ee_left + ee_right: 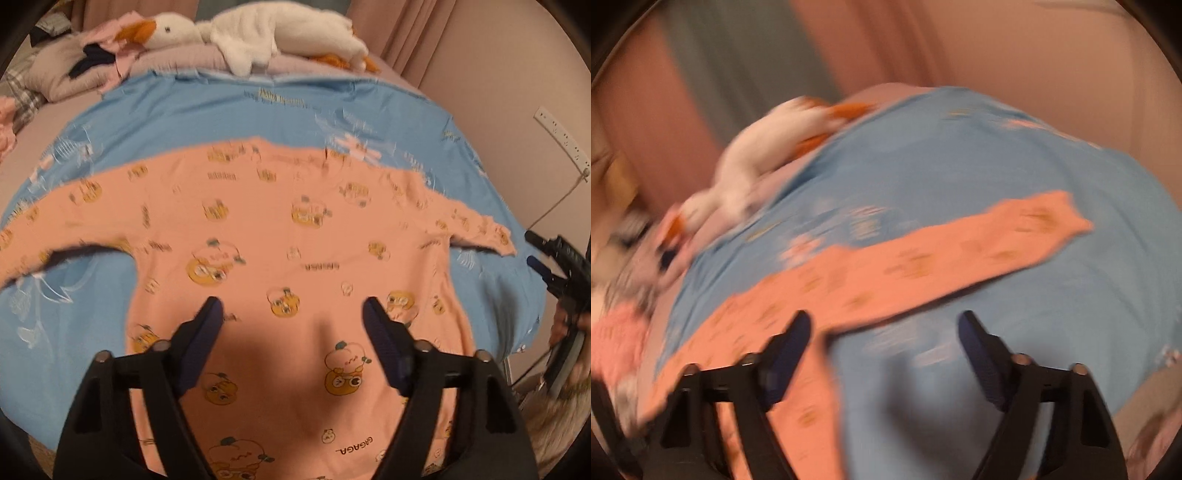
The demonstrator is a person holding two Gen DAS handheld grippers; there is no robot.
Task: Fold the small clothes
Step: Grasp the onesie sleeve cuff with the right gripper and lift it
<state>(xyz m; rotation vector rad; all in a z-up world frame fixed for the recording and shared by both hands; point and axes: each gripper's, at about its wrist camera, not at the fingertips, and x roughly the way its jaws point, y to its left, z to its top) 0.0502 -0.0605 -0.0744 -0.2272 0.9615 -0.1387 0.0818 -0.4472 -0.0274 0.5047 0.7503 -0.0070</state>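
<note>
Left gripper (293, 314): released, jaws apart over the lower body of the garment, nothing between the pads; it seems poised to come down on the cloth
Right gripper (884, 328): released and empty, hovering at the garment's right side where the sleeve joins the body; likely lined up to take that sleeve
Garment (295, 258): a small peach long-sleeved top with cartoon print, spread flat on the blue sheet (221, 110), hem nearest the left camera, neckline at the far end
Long axis: body runs near to far, hem to collar; the 2 sleeves stretch out sideways across it, so it is laid out ready for a first fold
Right sleeve (960, 258): lies straight, cuff pointing away from the body toward the bed's edge
Bed: carries everything
Far end: a white plush goose (266, 33) lies across the head of the bed, well apart from the garment
Focus: right view is badly blurred
</note>
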